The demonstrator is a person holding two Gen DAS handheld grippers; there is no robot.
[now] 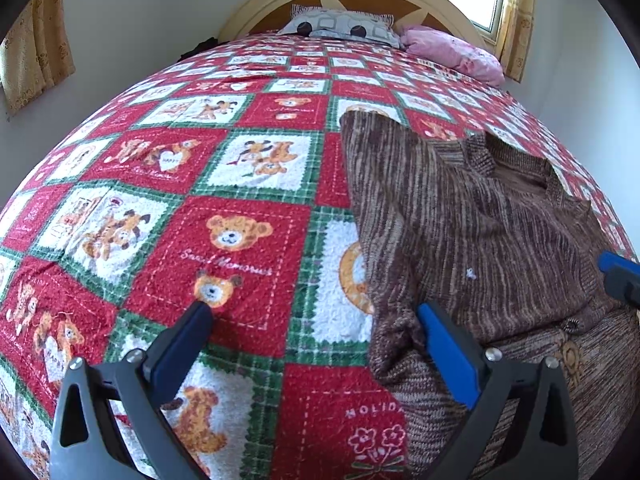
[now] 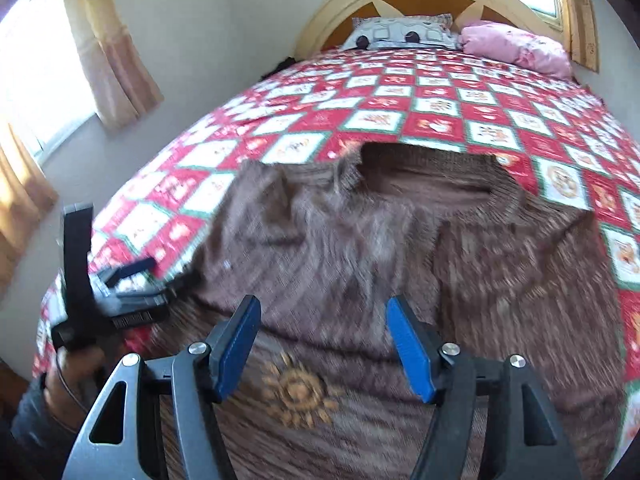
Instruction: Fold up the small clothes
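from the left wrist, the left gripper point(image 1: 316, 310) hangs wide open with nothing in it, 1 finger over the bear blanket point(image 1: 236, 240), the other at the brown sweater point(image 1: 472, 232) edge. from the right wrist, the right gripper point(image 2: 320, 312) is let go and open above the sweater point(image 2: 360, 240), which lies on the blanket point(image 2: 440, 112).

Right view's pretty smeared, so I can't read the sweater point(image 2: 360, 240) weave; its hem runs off frame.
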